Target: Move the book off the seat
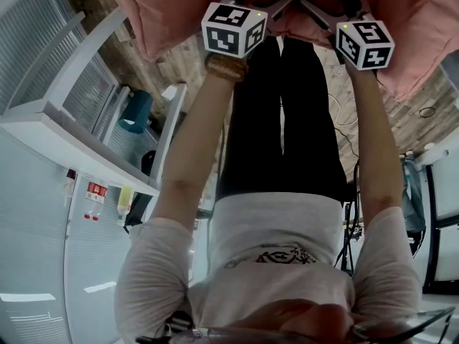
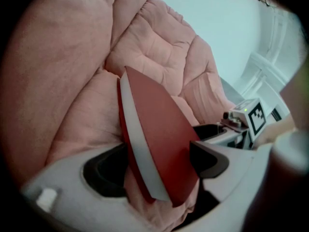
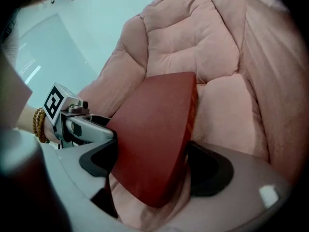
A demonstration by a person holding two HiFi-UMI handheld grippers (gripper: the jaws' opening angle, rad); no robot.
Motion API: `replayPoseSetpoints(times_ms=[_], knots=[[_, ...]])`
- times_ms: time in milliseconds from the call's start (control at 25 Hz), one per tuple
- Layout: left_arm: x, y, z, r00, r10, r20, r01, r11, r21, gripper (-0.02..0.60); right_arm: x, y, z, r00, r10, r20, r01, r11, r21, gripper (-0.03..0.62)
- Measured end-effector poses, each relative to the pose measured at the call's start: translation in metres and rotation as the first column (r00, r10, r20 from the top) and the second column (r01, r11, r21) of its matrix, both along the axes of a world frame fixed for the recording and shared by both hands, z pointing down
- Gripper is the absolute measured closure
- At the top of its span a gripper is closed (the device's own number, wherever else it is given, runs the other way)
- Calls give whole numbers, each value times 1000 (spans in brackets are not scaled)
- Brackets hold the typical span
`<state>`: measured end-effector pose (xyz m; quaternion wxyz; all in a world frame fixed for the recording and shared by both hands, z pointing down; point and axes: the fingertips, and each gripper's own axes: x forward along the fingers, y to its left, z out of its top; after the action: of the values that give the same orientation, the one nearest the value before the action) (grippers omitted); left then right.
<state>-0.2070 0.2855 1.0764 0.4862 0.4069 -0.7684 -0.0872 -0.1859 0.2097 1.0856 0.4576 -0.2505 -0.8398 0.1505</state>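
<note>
A thick red book (image 2: pixel 159 139) with white page edges stands tilted on its edge against the pink quilted seat cushion (image 2: pixel 154 42). My left gripper (image 2: pixel 157 166) straddles one end of it, jaws wide, and the book crosses the gap at a slant. My right gripper (image 3: pixel 152 166) straddles the other end of the book (image 3: pixel 149 139), open at full width with the cover filling the gap. Each gripper shows in the other's view: the right one (image 2: pixel 246 122) and the left one (image 3: pixel 67 112). In the head view only the marker cubes of the left gripper (image 1: pixel 234 29) and the right gripper (image 1: pixel 364 44) show, and the jaws and book are hidden.
The pink cushion (image 1: pixel 165 13) fills the top of the head view. White shelving (image 1: pixel 86 142) and a teal object (image 1: pixel 136 110) stand to the left. Cables (image 1: pixel 344 135) lie on the wooden floor at the right. My body and legs fill the middle.
</note>
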Motion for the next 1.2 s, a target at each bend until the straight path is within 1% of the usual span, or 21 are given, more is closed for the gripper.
replayPoseSetpoints(times_ms=[320, 560, 840, 1080, 1200], knots=[[2, -2, -23, 999, 21, 27, -20, 1000, -11, 187, 1, 0, -25, 1000, 20, 16, -20, 1000, 2, 134], [-5, -1, -48, 998, 18, 52, -18, 1000, -2, 187, -5, 1, -51, 999, 30, 40, -30, 1000, 5, 135], [-17, -3, -95, 995, 27, 99, -26, 1000, -5, 188, -16, -1, -96, 996, 46, 73, -46, 999, -1, 134], [-30, -7, -145, 988, 14, 156, -14, 1000, -1, 189, -29, -5, -145, 993, 41, 111, -41, 999, 5, 137], [-34, -7, -168, 986, 0, 166, -3, 1000, 14, 187, -34, -5, -170, 991, 39, 131, -40, 999, 11, 138]])
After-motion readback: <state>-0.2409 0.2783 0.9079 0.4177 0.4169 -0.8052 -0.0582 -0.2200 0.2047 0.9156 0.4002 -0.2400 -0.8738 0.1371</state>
